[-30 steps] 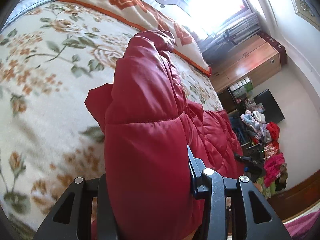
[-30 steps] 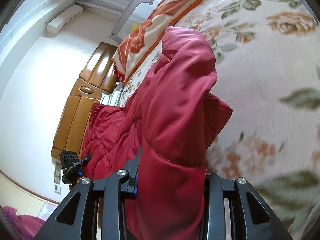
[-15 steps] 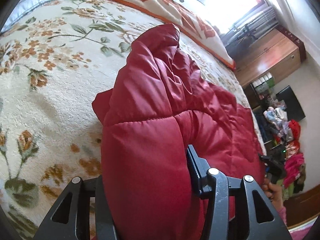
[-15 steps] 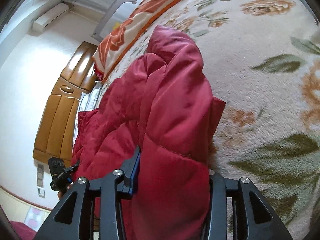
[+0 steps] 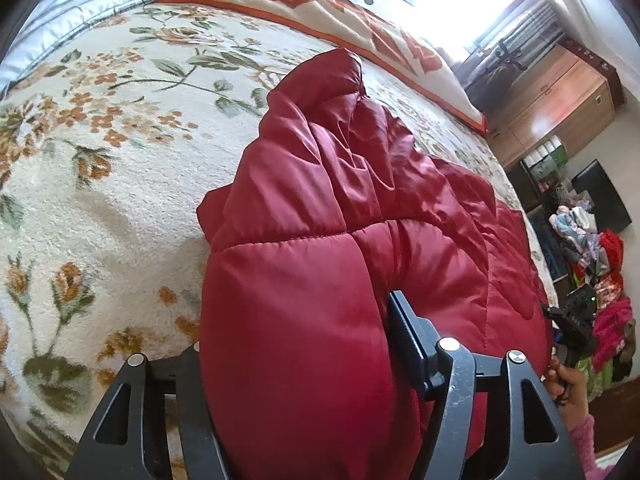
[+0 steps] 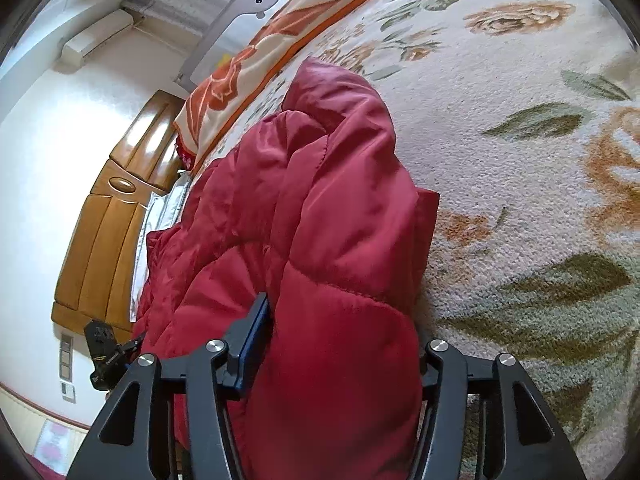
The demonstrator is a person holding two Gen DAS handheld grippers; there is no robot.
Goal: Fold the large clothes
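A red quilted puffer jacket (image 5: 344, 208) lies across a bed with a cream floral blanket (image 5: 100, 152). My left gripper (image 5: 296, 344) is shut on a thick padded edge of the jacket, which bulges between the jaws and hides the left finger. My right gripper (image 6: 340, 344) is shut on the jacket's (image 6: 312, 208) other end in the same way. Each view shows the far gripper small at the jacket's end, the right gripper in the left wrist view (image 5: 576, 320) and the left gripper in the right wrist view (image 6: 104, 352).
A folded orange-patterned quilt (image 5: 320, 4) lies along the far side of the bed. A wooden headboard (image 6: 108, 220) stands against the white wall. A wooden cabinet (image 5: 560, 96) and a pile of clothes (image 5: 600, 272) are beyond the bed's foot.
Both grippers have lowered the held jacket edge toward the blanket and forward. The jacket's far fold now rests flatter on the bed. The grips have not changed.
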